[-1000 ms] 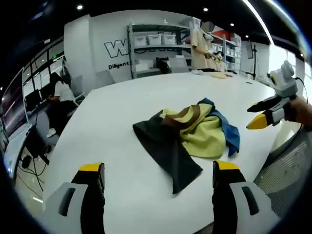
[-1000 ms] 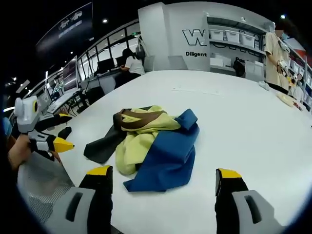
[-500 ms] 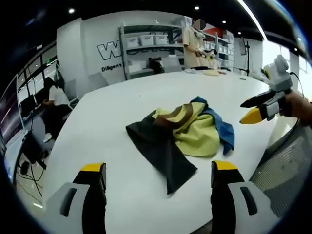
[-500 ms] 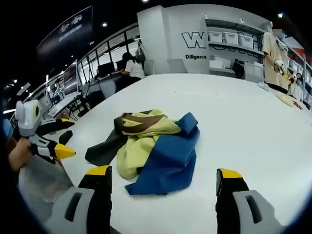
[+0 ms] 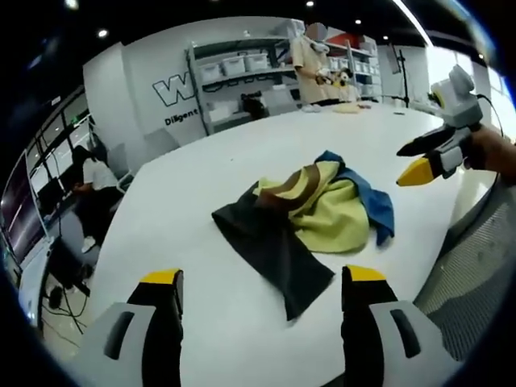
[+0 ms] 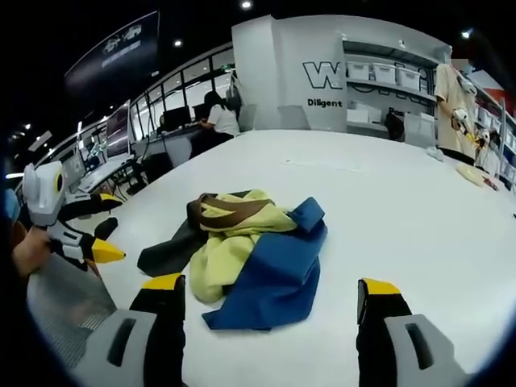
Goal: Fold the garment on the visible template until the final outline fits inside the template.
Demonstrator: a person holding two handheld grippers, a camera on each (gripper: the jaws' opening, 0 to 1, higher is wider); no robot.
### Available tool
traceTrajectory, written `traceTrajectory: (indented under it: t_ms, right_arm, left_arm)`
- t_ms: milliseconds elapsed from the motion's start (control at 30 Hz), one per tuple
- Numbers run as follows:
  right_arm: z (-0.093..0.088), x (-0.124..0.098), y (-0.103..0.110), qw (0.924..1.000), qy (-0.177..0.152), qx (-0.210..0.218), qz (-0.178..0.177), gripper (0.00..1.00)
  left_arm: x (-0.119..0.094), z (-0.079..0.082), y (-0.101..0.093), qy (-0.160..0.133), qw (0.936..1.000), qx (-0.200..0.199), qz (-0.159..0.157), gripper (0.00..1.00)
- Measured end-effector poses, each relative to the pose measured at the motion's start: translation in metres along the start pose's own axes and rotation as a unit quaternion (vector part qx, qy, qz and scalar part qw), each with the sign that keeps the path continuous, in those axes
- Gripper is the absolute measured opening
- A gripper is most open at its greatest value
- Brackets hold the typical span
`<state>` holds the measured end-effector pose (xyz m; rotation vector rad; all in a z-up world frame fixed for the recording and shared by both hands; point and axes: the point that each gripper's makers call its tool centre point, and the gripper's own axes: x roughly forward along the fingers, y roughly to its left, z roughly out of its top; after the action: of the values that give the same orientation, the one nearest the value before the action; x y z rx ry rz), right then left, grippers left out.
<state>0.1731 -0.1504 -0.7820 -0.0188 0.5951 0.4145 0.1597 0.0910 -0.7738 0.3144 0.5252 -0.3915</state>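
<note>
Since a second ago the garment is lying unchanged, crumpled mid-surface, while both views are shifting slightly. Wall lettering is reading "W" above "Diligent". The left gripper and right gripper are hovering wide open, holding nothing.

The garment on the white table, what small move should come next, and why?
Probably lower the open left gripper onto the dark panel's near corner and pull it flat. The garment lies crumpled, dark, yellow and blue panels bunched together, and both grippers hover off it with jaws apart, the right gripper nearest the blue panel.
</note>
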Motion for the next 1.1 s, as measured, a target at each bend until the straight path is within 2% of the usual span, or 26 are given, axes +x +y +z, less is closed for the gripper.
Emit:
traceTrajectory:
  t_ms: [133, 267, 467, 533, 600, 833, 1000, 1067, 1100]
  right_arm:
    - [0.002, -0.001, -0.001, 1.0, -0.004, 0.005, -0.002, 0.86]
    - [0.01, -0.003, 0.0, 0.9998, -0.02, 0.002, -0.001, 0.79]
    - [0.011, -0.001, 0.003, 0.9997, -0.021, -0.015, -0.002, 0.83]
    - [0.008, 0.0, 0.002, 0.999, -0.007, -0.043, -0.013, 0.84]
    - [0.009, 0.001, 0.005, 0.9987, -0.008, -0.049, -0.01, 0.85]
    - [0.007, 0.004, 0.008, 0.9991, -0.001, -0.041, 0.004, 0.85]
    - [0.007, 0.003, 0.008, 0.9995, -0.004, -0.028, 0.012, 0.86]
    - [0.007, 0.002, 0.007, 0.9996, -0.003, -0.026, 0.01, 0.87]
    - [0.01, 0.001, 0.001, 0.9994, -0.009, -0.032, -0.005, 0.87]
  left_arm:
    - [0.001, -0.002, -0.002, 0.005, 1.0, -0.001, -0.007, 0.77]
    - [0.0, -0.001, 0.002, 0.003, 0.9999, -0.012, -0.004, 0.77]
    - [0.001, -0.003, 0.005, 0.003, 0.9998, -0.022, -0.002, 0.78]
    - [0.002, -0.005, 0.003, 0.009, 0.9996, -0.026, -0.007, 0.79]
    - [0.001, -0.005, 0.004, 0.011, 0.9996, -0.026, -0.004, 0.8]
    - [0.001, -0.005, 0.008, 0.009, 0.9994, -0.034, -0.001, 0.83]
    - [0.002, -0.008, 0.005, 0.011, 0.9981, -0.058, -0.019, 0.86]
    - [0.0, -0.004, 0.008, 0.012, 0.997, -0.072, -0.026, 0.86]
    - [0.0, 0.0, 0.01, 0.007, 0.9968, -0.076, -0.025, 0.86]
